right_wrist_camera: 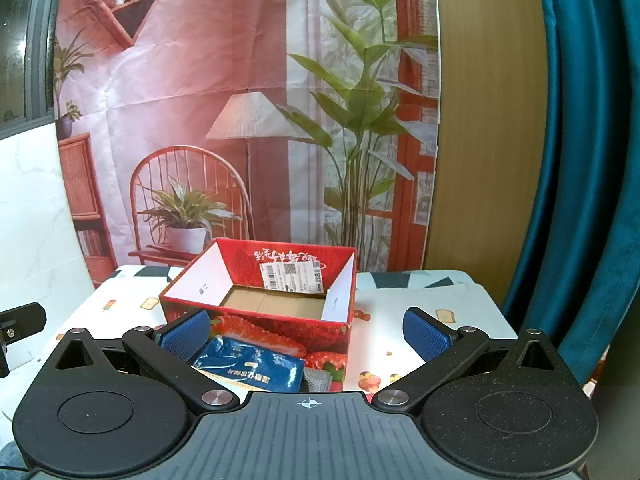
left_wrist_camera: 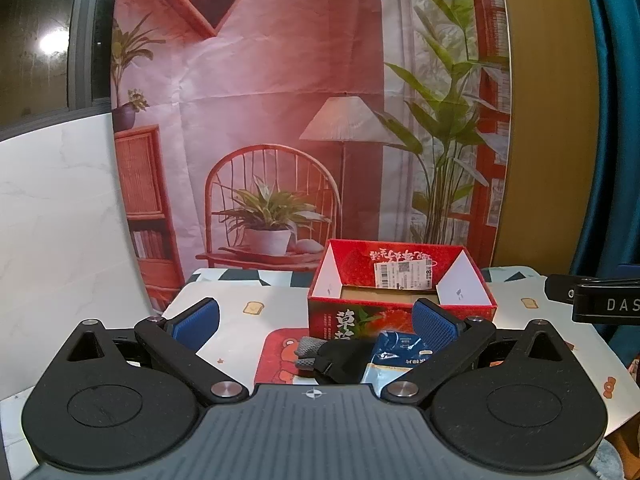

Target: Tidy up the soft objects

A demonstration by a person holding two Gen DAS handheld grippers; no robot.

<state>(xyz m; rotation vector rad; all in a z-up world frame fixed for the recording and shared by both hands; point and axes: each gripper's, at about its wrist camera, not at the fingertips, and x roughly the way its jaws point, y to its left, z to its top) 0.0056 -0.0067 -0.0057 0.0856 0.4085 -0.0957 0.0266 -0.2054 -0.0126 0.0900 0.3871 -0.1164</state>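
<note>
Here, in the left wrist view, the left gripper (left_wrist_camera: 316, 322) has its jaws spread wide and holds nothing. Low in the centre of the frame, between the two blue pads, lie the soft things: a blue pouch (left_wrist_camera: 394, 354), a black cloth piece (left_wrist_camera: 344, 360) touching it on the left, and a grey mesh piece (left_wrist_camera: 310, 346) beside that. They rest on a red mat (left_wrist_camera: 276, 350), just in front of the red strawberry box (left_wrist_camera: 400, 292), which stands open and looks empty. At the right edge of the frame a black part of the other tool shows.

In the right wrist view, the right gripper (right_wrist_camera: 306, 334) is also wide open and empty. The blue pouch (right_wrist_camera: 256, 364) lies at lower centre-left, close to the left pad, touching the front wall of the red strawberry box (right_wrist_camera: 260, 280). The grey mesh piece (right_wrist_camera: 318, 378) is partly hidden by the gripper body.

I think the risk is this: the pieces overlap, so closing on one may drag a neighbour. Also the pouch looks slippery and limp; a pinch at its edge could let it slide out or catch on the box wall.
</note>
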